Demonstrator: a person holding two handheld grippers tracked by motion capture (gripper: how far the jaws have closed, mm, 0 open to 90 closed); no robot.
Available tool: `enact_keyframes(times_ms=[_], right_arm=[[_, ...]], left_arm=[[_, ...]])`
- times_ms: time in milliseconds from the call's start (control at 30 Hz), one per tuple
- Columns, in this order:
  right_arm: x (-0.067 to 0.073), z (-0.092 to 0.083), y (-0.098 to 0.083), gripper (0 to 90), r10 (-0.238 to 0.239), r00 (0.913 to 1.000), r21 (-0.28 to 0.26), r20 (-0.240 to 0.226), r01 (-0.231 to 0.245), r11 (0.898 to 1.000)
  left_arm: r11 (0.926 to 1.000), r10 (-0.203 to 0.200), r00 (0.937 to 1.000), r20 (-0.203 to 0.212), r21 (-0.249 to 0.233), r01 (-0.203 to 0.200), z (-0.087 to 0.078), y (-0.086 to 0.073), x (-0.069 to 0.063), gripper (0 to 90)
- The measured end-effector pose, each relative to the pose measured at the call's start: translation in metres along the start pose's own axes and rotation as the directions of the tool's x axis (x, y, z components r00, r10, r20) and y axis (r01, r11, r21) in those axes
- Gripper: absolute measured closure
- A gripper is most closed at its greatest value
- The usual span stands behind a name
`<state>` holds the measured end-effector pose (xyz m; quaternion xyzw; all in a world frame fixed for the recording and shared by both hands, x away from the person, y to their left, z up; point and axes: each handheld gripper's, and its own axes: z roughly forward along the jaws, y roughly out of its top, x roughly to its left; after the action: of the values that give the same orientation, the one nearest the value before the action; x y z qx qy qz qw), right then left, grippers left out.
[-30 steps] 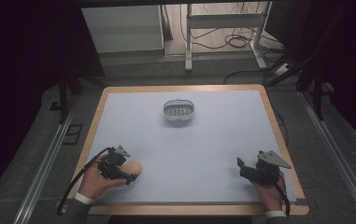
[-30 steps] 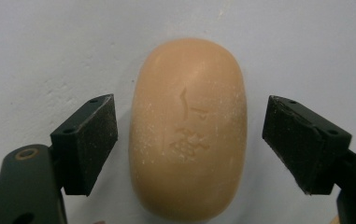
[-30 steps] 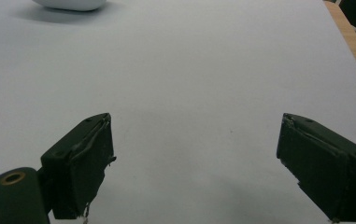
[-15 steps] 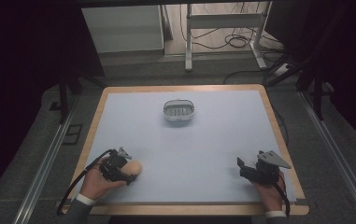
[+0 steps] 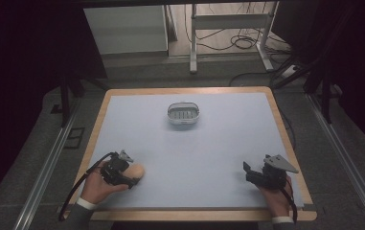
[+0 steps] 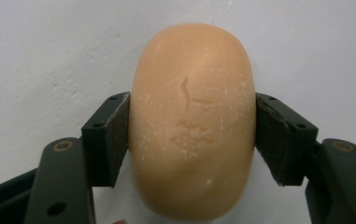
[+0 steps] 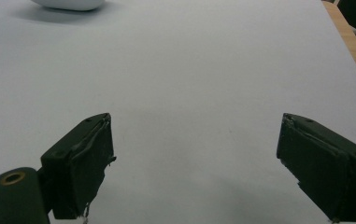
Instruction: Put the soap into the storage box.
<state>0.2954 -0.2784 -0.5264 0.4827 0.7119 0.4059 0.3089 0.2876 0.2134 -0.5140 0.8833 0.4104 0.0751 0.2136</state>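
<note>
One oval bar of tan soap [image 6: 192, 126] lies on the pale blue sheet of the counter [image 5: 209, 158] near its front left corner, its long axis running away from the left hand-held gripper [image 5: 122, 173]. An embossed mark shows on its upper face, with pale scuffing toward the edges. The left hand-held gripper's jaws have just been closing, and the pads [image 6: 112, 135] now press flat against the two long sides of the soap, pinching it at mid-length. The soap rests on the sheet; no gap beneath it can be made out.

The person's left hand [image 5: 96, 187] grips that tool from the front edge, a cable looping off to the left.

The right hand-held gripper [image 5: 254, 173] sits near the front right corner, well apart from the soap, jaws spread wide with only bare sheet between the pads [image 7: 91, 161]. The right hand [image 5: 277, 199] holds it low over the surface.

A small white oval basket [image 5: 184, 114] with a slotted bottom stands at the middle of the far half of the counter, well apart from both tools. A wooden border [image 5: 290, 143] frames the sheet.
</note>
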Motion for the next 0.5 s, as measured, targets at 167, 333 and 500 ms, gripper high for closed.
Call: enact_keyframes(times_ms=[167, 333, 500], right_arm=[[0.0000, 0.0001, 0.0000, 11.1, -0.001, 1.0000, 0.001, 0.001, 0.001, 1.000], [0.0000, 0.0000, 0.0001, 11.1, 0.000, 1.0000, 0.002, 0.001, 0.000, 1.000], [-0.0001, 0.0001, 0.0001, 11.1, 0.000, 1.0000, 0.003, -0.001, 0.000, 1.000]], left_arm=[[1.0000, 0.000, 1.0000, 0.002, -0.006, 0.000, -0.0034, 0.0019, 0.0024, 32.4], [0.9999, 0.002, 1.0000, 0.009, -0.011, -0.002, -0.0049, 0.0046, 0.0036, 32.4], [0.9999, 0.011, 0.9999, 0.006, -0.009, -0.011, -0.0067, 0.0072, 0.0033, 32.4]])
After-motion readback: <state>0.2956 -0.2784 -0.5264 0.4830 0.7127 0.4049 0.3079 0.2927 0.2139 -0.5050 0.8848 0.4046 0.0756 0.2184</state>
